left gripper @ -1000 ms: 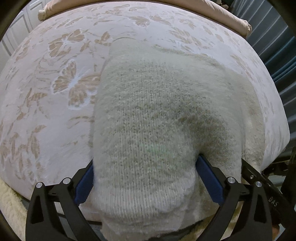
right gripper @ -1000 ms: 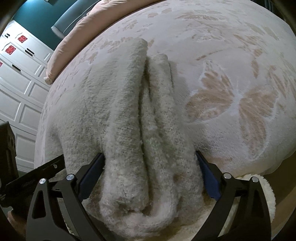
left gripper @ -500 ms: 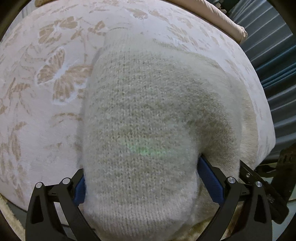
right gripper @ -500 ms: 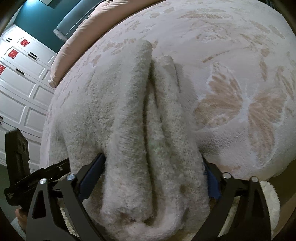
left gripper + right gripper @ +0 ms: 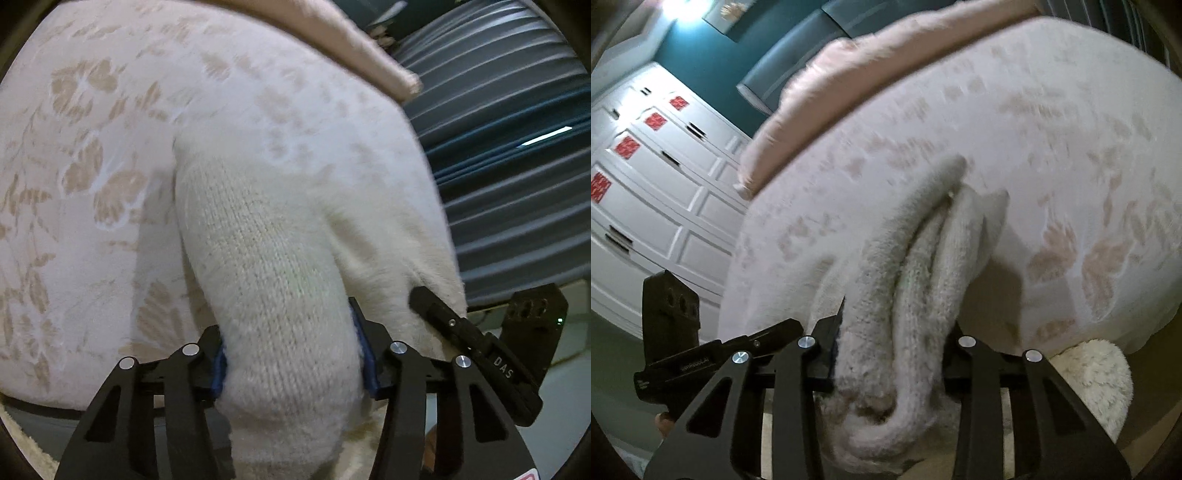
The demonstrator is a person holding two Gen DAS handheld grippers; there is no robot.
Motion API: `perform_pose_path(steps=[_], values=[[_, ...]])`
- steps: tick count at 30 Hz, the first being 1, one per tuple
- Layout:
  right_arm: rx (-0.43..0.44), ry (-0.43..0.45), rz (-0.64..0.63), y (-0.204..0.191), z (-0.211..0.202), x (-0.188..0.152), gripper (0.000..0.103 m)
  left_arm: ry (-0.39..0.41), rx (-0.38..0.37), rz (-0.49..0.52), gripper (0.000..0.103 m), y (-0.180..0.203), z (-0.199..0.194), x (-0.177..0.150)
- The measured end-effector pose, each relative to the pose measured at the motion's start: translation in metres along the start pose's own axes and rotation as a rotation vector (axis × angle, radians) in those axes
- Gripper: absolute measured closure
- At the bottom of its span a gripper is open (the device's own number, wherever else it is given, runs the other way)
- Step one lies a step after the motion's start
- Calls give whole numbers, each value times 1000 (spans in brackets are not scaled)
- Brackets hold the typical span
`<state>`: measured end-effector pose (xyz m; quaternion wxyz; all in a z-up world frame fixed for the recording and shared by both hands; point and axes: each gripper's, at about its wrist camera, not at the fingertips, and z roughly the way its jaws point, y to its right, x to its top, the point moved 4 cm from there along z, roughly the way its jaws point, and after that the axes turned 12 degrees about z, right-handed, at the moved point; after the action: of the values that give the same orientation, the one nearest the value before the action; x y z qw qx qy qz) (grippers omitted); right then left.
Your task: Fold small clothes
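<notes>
One cream knit garment (image 5: 273, 266) clamped in two hand-held grippers (image 5: 293, 358) (image 5: 892, 350).

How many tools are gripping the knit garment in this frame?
2. The left tool clamps one bunched end of the white knit garment; the right tool clamps the other, layered end, above the patterned bedspread.

Teal wall (image 5: 701, 55), white panelled wardrobe (image 5: 646, 177), butterfly-print bedspread (image 5: 92, 147).

text: "DAS" showing in white | on: black right gripper (image 5: 491, 354) body | other print there: blurring, unreadable
</notes>
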<state>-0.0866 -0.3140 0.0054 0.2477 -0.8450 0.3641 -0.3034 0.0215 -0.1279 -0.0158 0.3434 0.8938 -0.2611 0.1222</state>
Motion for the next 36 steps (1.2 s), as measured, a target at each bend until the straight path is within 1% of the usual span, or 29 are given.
perform_pose_path(steps=[3,7,11,15,16,17,19,20,21,22,23,24,25,26,27,28,29,30,32,33,35,36], values=[[26,61,-40,-26,-26,4,69,77,-29,59,53,20,-35,8],[111,159,-93,-68,-60,13,69,198,-52,146,53,39,-90,28],[215,246,-167,-121,-85,24,69,342,-51,243,53,52,-159,52],[311,295,-261,-181,-91,37,68,484,-2,338,53,56,-224,77],[327,300,-274,-190,-89,39,68,527,25,364,53,54,-243,83],[348,307,-294,-205,-83,43,67,548,46,376,53,49,-257,80],[354,307,-313,-220,-66,50,63,570,90,389,51,36,-269,90],[336,299,-309,-224,-47,53,60,574,125,386,49,23,-271,94],[312,272,-292,-222,-26,54,58,557,159,369,46,3,-265,98],[270,215,-261,-213,10,57,55,532,179,347,40,-13,-258,101],[224,182,-239,-202,34,56,49,472,209,293,39,-45,-239,102],[156,135,-218,-186,66,54,45,420,232,244,39,-70,-222,100],[73,83,-208,-167,97,49,47,356,269,182,41,-99,-202,93],[-101,25,-186,-134,137,36,51,277,318,118,41,-134,-177,80],[-200,-21,-167,-110,156,25,56,220,380,68,41,-162,-161,64],[-237,-64,-142,-94,166,15,60,177,443,22,42,-185,-150,43],[-225,-113,-81,-71,171,-1,60,160,457,-3,42,-197,-148,27],[-211,-121,-57,-63,169,-8,60,155,440,-28,42,-204,-145,13],[-203,-122,-38,-57,160,-16,56,166,367,-101,42,-214,-145,-14],[-199,-122,-43,-58,159,-15,55,174,333,-135,42,-215,-147,-22],[-194,-120,-65,-73,162,-6,46,184,302,-161,42,-214,-142,-23],[-189,-112,-71,-78,163,-3,44,186,298,-163,42,-218,-136,-19]])
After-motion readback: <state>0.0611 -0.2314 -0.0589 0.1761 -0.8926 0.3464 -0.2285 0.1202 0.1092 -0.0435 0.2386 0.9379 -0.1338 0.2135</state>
